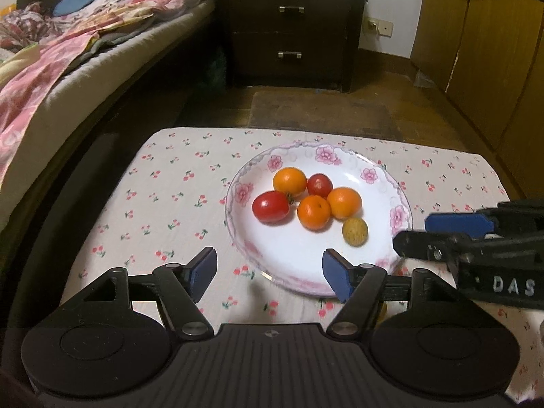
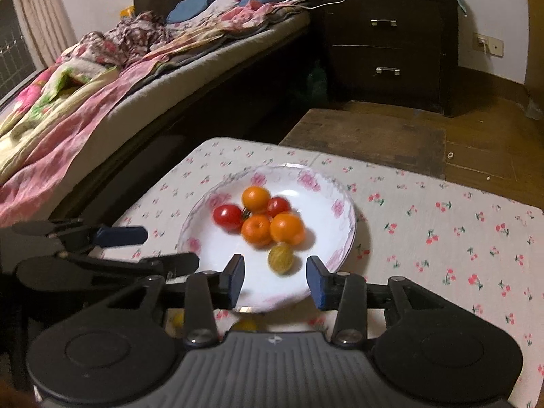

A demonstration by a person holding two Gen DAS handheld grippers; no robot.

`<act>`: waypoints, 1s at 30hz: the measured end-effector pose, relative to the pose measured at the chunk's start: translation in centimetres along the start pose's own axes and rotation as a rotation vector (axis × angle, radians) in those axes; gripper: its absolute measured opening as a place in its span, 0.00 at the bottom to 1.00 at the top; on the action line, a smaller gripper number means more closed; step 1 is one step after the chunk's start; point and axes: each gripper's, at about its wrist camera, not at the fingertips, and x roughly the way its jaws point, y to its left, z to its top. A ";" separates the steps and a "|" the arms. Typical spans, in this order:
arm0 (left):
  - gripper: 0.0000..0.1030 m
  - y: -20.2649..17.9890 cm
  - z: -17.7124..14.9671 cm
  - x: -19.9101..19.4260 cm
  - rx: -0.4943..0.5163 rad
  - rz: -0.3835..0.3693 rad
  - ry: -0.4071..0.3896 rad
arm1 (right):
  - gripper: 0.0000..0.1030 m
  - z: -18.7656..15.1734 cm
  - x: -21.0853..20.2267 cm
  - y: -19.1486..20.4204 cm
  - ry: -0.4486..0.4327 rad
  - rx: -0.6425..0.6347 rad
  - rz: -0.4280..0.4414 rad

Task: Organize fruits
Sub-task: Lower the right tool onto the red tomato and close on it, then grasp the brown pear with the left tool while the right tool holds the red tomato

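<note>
Centrally, the cloth-covered bench (image 1: 163, 183) carried a floral plate (image 1: 391, 187) holding three oranges (image 1: 313, 212), two tomatoes (image 1: 271, 206) and a small yellowish fruit (image 1: 354, 231), while the left gripper (image 1: 268, 268) and right gripper (image 2: 275, 278) hovered at lower frame, fingers wide, gripping nothing.

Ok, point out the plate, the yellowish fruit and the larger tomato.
plate (image 1: 370, 174), left wrist view, far floral rim.
yellowish fruit (image 1: 354, 231), left wrist view, its middle.
larger tomato (image 1: 271, 206), left wrist view, centre of its skin.

Plate (image 1: 401, 210) glossy glazed ceramic; tomatoes (image 1: 271, 206) smooth, shiny; tablecloth (image 1: 163, 204) matt printed cloth; nightstand (image 1: 289, 30) dark wood, metal handles.
</note>
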 end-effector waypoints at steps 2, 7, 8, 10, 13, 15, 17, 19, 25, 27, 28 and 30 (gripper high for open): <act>0.73 0.3 -0.4 -0.5 -0.004 -0.002 0.001 | 0.42 -0.8 -0.5 0.4 0.010 -0.009 0.004; 0.73 1.1 -1.7 -1.4 -0.034 -0.020 0.018 | 0.42 -2.8 -1.9 1.5 0.033 -0.012 0.027; 0.73 1.1 -1.9 -1.6 -0.036 -0.021 0.023 | 0.42 -3.1 -2.0 1.9 0.038 -0.018 0.032; 0.73 1.0 -2.2 -1.7 -0.035 -0.026 0.028 | 0.42 -3.7 -2.0 2.7 0.055 -0.033 0.046; 0.73 0.9 -2.6 -2.0 -0.034 -0.032 0.032 | 0.42 -4.6 -1.6 3.9 0.077 -0.059 0.055; 0.73 1.0 -2.8 -2.0 -0.036 -0.038 0.034 | 0.42 -5.1 -1.0 4.6 0.094 -0.072 0.064; 0.74 1.1 -2.8 -2.0 -0.038 -0.040 0.035 | 0.42 -5.5 -0.3 5.0 0.114 -0.089 0.055; 0.75 1.1 -2.8 -1.9 -0.041 -0.047 0.039 | 0.42 -6.0 0.4 5.2 0.135 -0.094 0.057; 0.76 0.8 -3.2 -1.4 -0.028 -0.060 0.059 | 0.42 -6.5 1.5 5.3 0.151 -0.103 0.039; 0.76 0.9 -3.2 -1.2 -0.030 -0.066 0.066 | 0.42 -6.6 1.7 5.4 0.166 -0.115 0.029; 0.76 0.9 -3.2 -1.1 -0.034 -0.071 0.069 | 0.42 -6.6 1.7 5.4 0.172 -0.120 0.025; 0.76 1.0 -3.2 -0.9 -0.042 -0.083 0.075 | 0.42 -6.7 1.9 5.4 0.191 -0.126 0.020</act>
